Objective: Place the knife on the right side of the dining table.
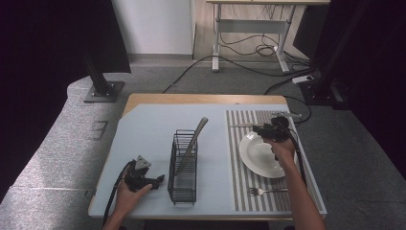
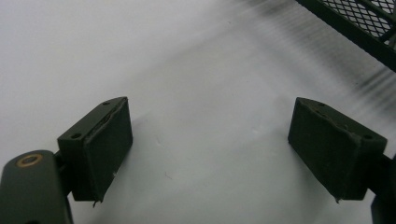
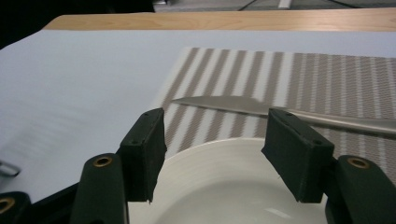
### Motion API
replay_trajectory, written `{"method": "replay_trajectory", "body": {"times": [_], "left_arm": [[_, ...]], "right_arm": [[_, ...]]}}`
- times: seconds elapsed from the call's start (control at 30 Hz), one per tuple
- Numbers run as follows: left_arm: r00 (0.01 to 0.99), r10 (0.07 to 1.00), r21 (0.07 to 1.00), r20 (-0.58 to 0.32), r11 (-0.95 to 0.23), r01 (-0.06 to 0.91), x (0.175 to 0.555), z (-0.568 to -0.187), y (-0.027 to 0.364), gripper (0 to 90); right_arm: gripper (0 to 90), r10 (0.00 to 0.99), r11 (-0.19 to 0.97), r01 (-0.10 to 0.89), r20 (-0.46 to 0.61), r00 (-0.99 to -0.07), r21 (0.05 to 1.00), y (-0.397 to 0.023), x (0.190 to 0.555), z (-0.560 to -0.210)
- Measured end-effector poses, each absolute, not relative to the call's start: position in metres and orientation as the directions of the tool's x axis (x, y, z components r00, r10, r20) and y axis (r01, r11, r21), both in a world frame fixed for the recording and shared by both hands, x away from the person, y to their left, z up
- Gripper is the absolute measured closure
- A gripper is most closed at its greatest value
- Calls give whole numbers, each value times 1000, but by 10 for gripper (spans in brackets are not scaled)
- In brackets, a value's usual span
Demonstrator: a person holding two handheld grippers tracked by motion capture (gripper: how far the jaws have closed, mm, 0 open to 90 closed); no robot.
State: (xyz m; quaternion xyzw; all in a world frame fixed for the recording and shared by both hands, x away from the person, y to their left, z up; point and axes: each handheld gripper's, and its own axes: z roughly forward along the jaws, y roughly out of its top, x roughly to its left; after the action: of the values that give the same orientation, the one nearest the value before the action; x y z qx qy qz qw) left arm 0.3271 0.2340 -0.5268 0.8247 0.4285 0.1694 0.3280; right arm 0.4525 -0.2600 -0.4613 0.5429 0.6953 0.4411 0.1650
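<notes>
A white plate (image 1: pixel 256 155) lies on a striped placemat (image 1: pixel 239 182) at the table's right. My right gripper (image 1: pixel 258 129) hovers over the plate's far rim, open, with nothing between its jaws (image 3: pixel 215 149). Just beyond its tips a table knife (image 3: pixel 224 105) lies flat across the placemat, also in the high view (image 1: pixel 241 125). A fork (image 1: pixel 265 191) rests on the placemat in front of the plate. My left gripper (image 1: pixel 159 182) sits low at the front left, open and empty above the pale mat (image 2: pixel 210 144).
A black wire basket (image 1: pixel 184 167) stands mid-table with a long metal utensil (image 1: pixel 194 141) leaning out of it; its corner shows close to the left gripper (image 2: pixel 359 23). A pale mat (image 1: pixel 143 139) covers the wooden table. Cables and a desk frame are on the floor behind.
</notes>
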Motion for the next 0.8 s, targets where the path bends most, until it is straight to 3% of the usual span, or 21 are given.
{"method": "replay_trajectory", "body": {"times": [0.33, 0.8], "left_arm": [[576, 818, 686, -1, -419, 596, 327, -527, 234, 131], [575, 818, 686, 1, -419, 595, 327, -527, 234, 131]], "right_arm": [[371, 860, 60, 572, 249, -445, 818, -229, 405, -468], [368, 844, 83, 564, 243, -478, 822, -211, 388, -477]]}}
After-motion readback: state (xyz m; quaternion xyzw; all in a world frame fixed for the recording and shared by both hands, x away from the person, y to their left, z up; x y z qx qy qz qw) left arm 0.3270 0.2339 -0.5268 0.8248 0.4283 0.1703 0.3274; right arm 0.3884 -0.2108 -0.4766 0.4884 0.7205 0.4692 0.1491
